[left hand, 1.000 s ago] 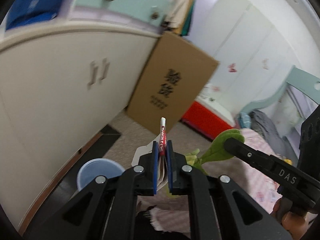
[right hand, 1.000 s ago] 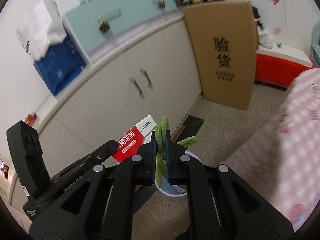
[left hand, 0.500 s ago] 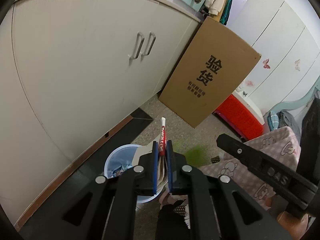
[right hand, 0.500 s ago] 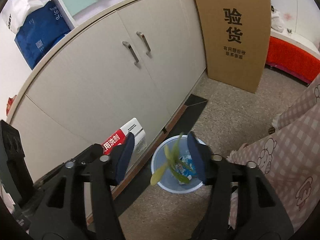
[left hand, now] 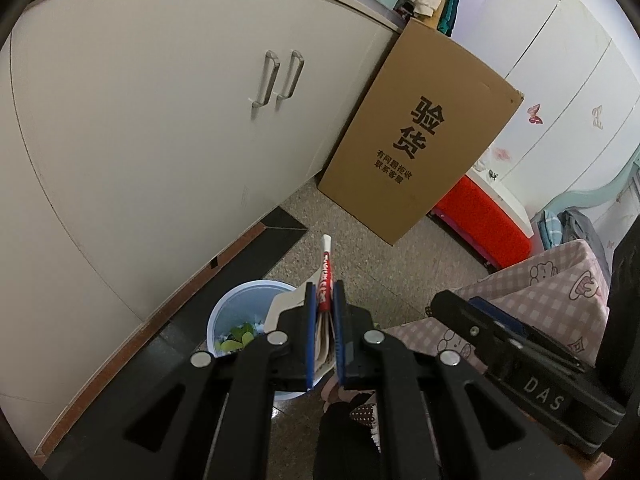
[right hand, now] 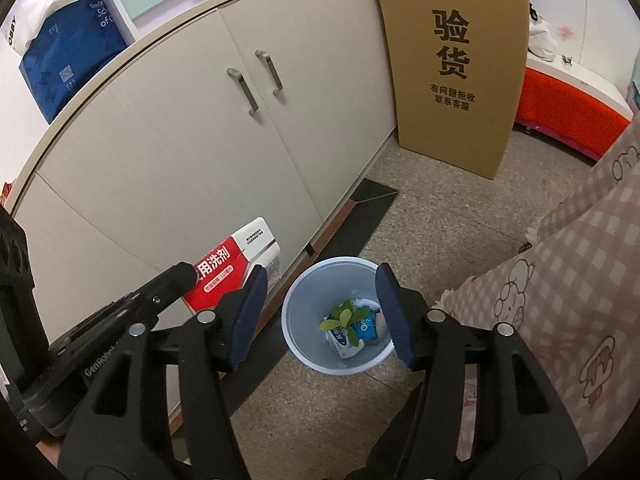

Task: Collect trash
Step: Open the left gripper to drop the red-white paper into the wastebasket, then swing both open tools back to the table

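Holding the flattened red-and-white carton (left hand: 325, 280), left gripper (left hand: 321, 300) jaws pinch it edge-on, long axis forward; bin (right hand: 296, 344) lies just left-below. Right gripper (right hand: 320, 312) jaws spread, empty, above bin.

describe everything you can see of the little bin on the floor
The bin is a small round pail, pale blue, plastic by its look, standing upright and open-topped on the speckled floor close to the cabinet base. Inside lie green leaves on a blue and white wrapper. Neither gripper touches it.
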The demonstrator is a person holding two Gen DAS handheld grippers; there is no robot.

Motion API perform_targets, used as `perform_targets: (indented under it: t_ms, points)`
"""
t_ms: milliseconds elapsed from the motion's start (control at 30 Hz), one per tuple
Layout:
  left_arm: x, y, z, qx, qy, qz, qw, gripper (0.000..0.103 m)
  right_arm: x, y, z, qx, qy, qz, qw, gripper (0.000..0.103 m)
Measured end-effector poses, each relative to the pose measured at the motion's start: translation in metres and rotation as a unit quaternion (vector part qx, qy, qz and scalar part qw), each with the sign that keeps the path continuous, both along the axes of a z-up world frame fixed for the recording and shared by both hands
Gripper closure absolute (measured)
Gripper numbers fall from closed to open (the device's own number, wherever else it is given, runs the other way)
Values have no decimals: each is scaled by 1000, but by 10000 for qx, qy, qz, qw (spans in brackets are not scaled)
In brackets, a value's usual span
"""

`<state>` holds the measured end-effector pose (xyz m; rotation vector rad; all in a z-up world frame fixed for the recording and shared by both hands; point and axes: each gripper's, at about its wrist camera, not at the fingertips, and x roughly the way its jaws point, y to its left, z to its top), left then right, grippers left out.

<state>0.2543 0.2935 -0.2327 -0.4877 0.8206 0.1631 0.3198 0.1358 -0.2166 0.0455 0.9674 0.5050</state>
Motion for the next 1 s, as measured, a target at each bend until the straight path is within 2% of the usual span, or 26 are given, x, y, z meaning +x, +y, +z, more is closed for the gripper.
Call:
perform_targets:
  t_ms: [367,400,433,467,533,800,1000]
  points:
    - [22,-8,6,110,-49,-75,9999,93,4,-16,3,147,-116,-300,9994,44]
    - [24,-9,7,145,-71,-60,9999,89,4,-18,2,156,-102,-325,9993,44]
    - [26,-9,6,176,-88,-41,9998,80,4,-19,1,164,-86,-340,9993,44]
    - [29,-9,4,180,-77,-2,9998,67,4,-20,0,169,-70,-356,9992,44]
    - [30,-6,-1,118,-29,101,9999,53,4,-22,-1,182,-35,-379,9991,44]
    - [22,-5,-12,56,174,221,9996,49,-2,-29,0,205,43,-372,9991,44]
    - [7,-9,3,99,107,238,9996,46,-13,-37,20,316,-44,-344,9989,43]
